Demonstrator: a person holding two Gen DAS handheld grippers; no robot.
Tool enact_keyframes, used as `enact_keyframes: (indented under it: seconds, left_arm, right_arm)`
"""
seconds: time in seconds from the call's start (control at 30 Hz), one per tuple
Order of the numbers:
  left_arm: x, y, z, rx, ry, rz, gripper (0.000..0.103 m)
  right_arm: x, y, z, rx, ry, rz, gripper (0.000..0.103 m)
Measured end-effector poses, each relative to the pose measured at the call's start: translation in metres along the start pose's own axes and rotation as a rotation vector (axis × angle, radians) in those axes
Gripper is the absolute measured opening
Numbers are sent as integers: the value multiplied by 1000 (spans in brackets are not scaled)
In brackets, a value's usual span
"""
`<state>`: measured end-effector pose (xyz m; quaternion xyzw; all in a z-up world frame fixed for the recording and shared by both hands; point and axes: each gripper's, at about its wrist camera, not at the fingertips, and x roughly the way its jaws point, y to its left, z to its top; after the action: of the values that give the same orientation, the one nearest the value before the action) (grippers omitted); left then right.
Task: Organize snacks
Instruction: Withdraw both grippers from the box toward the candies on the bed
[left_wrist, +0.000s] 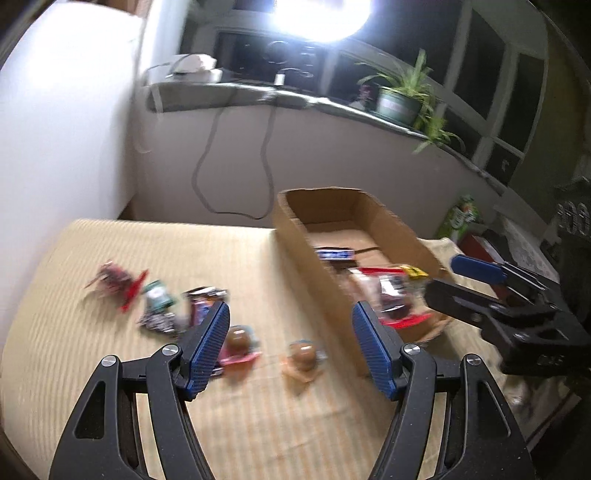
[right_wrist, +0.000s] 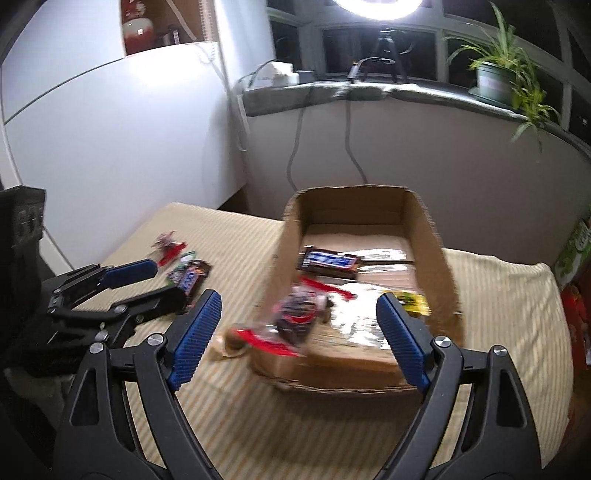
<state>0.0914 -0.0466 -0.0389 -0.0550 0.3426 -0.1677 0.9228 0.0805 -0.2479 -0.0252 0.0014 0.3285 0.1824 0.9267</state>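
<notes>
Both tools spread apart, holding nothing: left tool (left_wrist: 290, 345) above loose snacks (left_wrist: 159, 306); right tool (right_wrist: 299, 332) before cardboard box (right_wrist: 439, 258), red-edged packet (right_wrist: 295, 314) blurred between its fingers.

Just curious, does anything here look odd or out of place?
Yes: a red-edged snack packet sits blurred over the cardboard box near wall, apparently mid-fall between the open right tool fingers.

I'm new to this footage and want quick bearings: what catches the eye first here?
The cardboard box on the striped cloth, with a dark candy bar lying inside. A blurred red-edged snack is at the box's near-left corner, between the open fingers of the right gripper. Left of the box, more wrappers are scattered on the cloth, ahead of the open left gripper.
</notes>
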Motion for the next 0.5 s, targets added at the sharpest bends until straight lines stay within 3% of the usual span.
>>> enact_keyframes:
  seconds: [0.5]
  left_arm:
    - [-17,112,-22,-180,7,151,68]
  right_arm:
    - [40,78,-5,-136,70,138,88]
